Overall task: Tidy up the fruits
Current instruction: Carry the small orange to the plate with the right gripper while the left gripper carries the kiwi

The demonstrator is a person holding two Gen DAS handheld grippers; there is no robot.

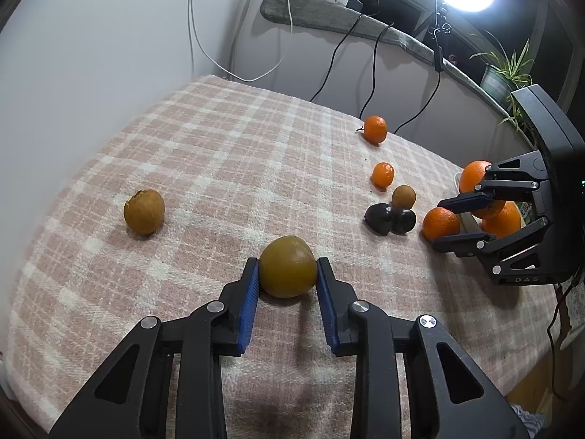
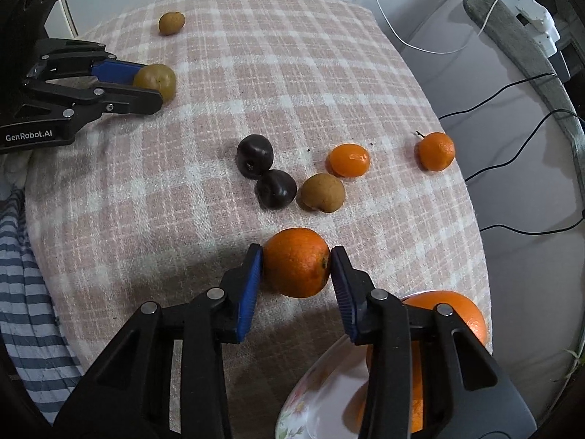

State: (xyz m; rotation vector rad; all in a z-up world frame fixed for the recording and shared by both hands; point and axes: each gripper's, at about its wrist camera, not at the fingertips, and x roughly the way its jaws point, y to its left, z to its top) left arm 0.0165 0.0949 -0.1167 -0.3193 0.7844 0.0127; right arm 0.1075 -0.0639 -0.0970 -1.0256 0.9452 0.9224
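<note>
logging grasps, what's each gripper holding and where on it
Left gripper pinches the brown-green fruit across its sides; right gripper pinches an orange across its sides.

Left wrist view: left gripper (image 1: 287, 272) at bottom centre, closed around a fruit (image 1: 287, 271) on the tablecloth (image 1: 226, 153); 1 more fruit (image 1: 144, 211) at left. At right edge, right gripper (image 1: 462, 219) around an orange (image 1: 440, 222).

Right wrist view: bowl (image 2: 310, 402) at bottom right with oranges (image 2: 464, 314) in it; 2 plums (image 2: 255, 155) (image 2: 275, 188) touching at centre; 2 tangerines (image 2: 348, 160) (image 2: 436, 151) to their right.
</note>
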